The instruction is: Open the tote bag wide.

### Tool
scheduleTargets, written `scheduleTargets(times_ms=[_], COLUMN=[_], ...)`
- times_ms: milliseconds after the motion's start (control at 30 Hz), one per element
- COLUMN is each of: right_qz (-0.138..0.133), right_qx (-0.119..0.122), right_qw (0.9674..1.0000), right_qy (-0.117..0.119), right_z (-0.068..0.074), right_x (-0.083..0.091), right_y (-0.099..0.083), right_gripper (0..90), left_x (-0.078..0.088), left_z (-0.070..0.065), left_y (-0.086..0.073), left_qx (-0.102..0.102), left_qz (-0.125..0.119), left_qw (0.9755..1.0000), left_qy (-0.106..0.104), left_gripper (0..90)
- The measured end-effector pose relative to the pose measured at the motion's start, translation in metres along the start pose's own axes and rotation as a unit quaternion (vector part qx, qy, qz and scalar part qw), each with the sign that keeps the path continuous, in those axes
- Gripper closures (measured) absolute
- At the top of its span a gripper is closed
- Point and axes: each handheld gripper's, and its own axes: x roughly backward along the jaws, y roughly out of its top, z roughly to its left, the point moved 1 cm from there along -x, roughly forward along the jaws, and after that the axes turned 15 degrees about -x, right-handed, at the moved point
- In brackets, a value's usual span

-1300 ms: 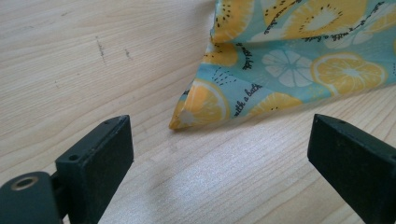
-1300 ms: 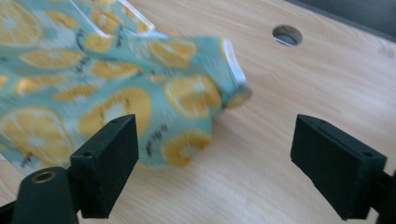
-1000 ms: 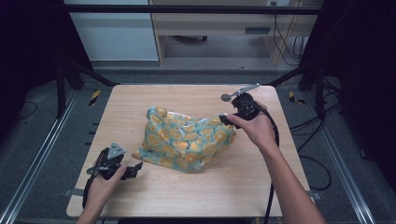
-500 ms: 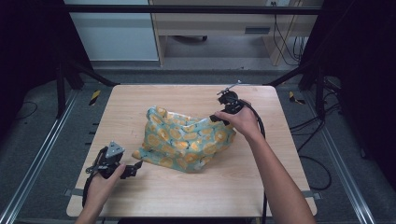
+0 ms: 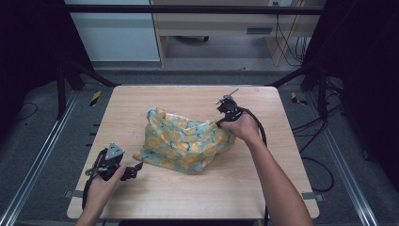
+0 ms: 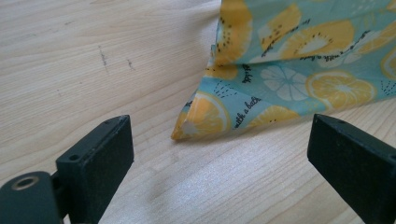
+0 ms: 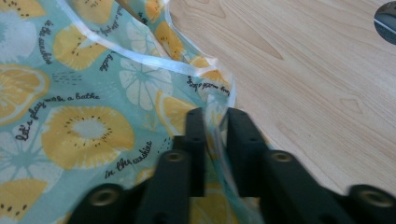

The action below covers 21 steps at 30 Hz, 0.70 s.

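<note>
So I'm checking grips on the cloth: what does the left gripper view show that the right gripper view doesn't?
Left gripper view: the left gripper has its jaws spread wide, apart from the cloth's near corner lying flat on the table.
Right gripper view: the right gripper has its jaws closed on a thin edge of the cloth.
Both: the teal citrus-print cloth and the wooden table.

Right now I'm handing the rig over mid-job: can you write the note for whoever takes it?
Right tongs: shut on the edge of the fruit-print cloth at its far right corner.
Left tongs: open, resting low on the table, aimed at the cloth's near left corner, not touching it.
Cloth: crumpled in a heap mid-table.
Done: one corner gripped.
Left: probably close the left tongs on the near corner, then spread or fold the cloth.
</note>
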Motion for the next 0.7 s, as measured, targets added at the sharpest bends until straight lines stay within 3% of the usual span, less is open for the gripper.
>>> scheduleTargets(times_ms=[100, 300, 367, 400, 567, 667, 700], right_qz=[-0.015, -0.053, -0.091, -0.091, -0.143, -0.155, -0.165], right_qx=[-0.001, 0.002, 0.013, 0.013, 0.033, 0.044, 0.055], right_qw=[0.9999, 0.9986, 0.9956, 0.9956, 0.9881, 0.9852, 0.9823], right_qy=[0.000, 0.006, 0.017, 0.017, 0.046, 0.058, 0.069], right_z=[0.001, 0.005, 0.010, 0.010, 0.028, 0.035, 0.043], right_x=[0.006, 0.022, 0.038, 0.038, 0.069, 0.079, 0.089], right_y=[-0.001, -0.004, -0.010, -0.010, -0.024, -0.030, -0.035], right_gripper=[89.6, 90.0, 90.0, 90.0, 90.0, 90.0, 90.0], left_x=[0.000, 0.001, 0.001, 0.001, 0.003, 0.002, 0.002], left_z=[0.000, -0.001, -0.002, -0.002, -0.001, -0.001, -0.001], left_y=[0.000, 0.001, 0.002, 0.002, 0.001, 0.001, 0.001], left_qx=[-0.003, -0.007, -0.008, -0.008, -0.011, -0.011, -0.011], left_qz=[-0.001, 0.000, -0.001, -0.001, 0.001, 0.001, 0.002], left_qw=[1.0000, 1.0000, 0.9999, 0.9999, 0.9999, 0.9998, 0.9998], left_qy=[0.003, 0.004, 0.006, 0.006, 0.013, 0.014, 0.014], left_gripper=[6.7, 6.7, 6.7, 6.7, 6.7, 6.7, 6.7])
